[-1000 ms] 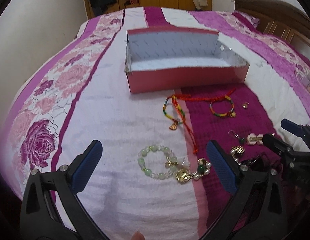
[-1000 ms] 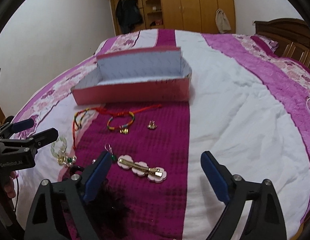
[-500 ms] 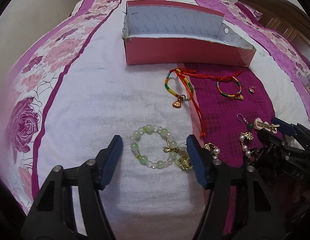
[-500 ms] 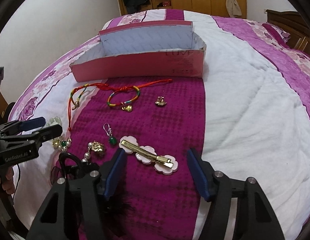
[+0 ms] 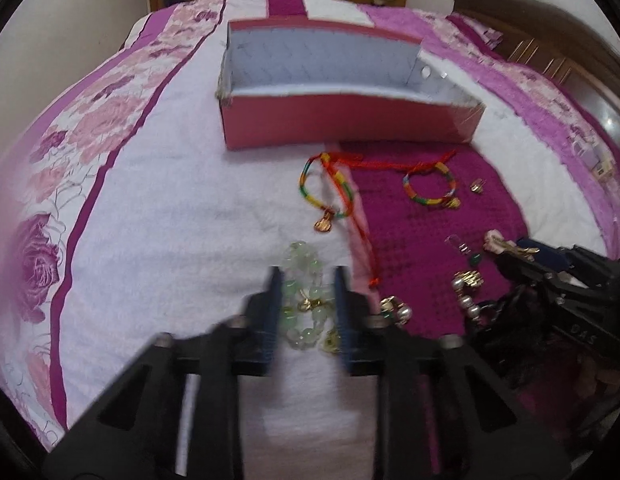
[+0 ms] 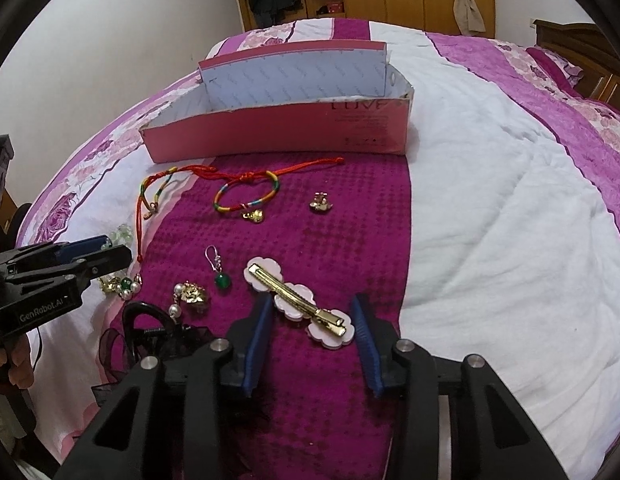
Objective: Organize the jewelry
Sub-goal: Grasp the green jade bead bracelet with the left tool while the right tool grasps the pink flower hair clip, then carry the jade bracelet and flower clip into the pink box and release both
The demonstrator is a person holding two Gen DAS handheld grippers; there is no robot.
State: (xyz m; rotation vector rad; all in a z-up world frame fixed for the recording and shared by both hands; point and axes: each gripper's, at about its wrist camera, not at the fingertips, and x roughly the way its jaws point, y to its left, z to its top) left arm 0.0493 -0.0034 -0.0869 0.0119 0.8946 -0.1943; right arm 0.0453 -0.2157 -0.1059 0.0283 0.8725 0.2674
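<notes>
- On a quilted bed (image 6: 490, 208), the left gripper (image 5: 306, 276) straddles a pale green bead bracelet (image 5: 304, 296) lying on the white stripe – jaws narrowed to either side of the beads, though motion blur leaves it unclear whether the pads are actually pressing yet.
- The bracelet looks like a loose loop of glassy beads with a gold charm: light, floppy and probably slick, so it would likely sag and swing once lifted. A hold across two strands at mid-loop seems safer than pinching a single round bead.
- The right gripper (image 6: 312, 320) hovers over a pink flower hair clip (image 6: 298, 300) on the magenta stripe – jaws parted, flanking the clip's nearer end without visibly touching it.
- The clip appears rigid and flat, with a smooth gold metal bar (a surface that may slip); gripping across the flower backing's edges looks the firmer choice.
- Beyond both tools stands the open pink box (image 6: 278, 128), the likely destination, nothing visible inside it.
- Still loose on the cover: two rainbow cord bracelets (image 6: 248, 196) joined by red string, a green drop earring (image 6: 220, 272), a small gold stud (image 6: 321, 201), pearl-and-gold pieces (image 6: 190, 296) and a black hair tie (image 6: 146, 332).
</notes>
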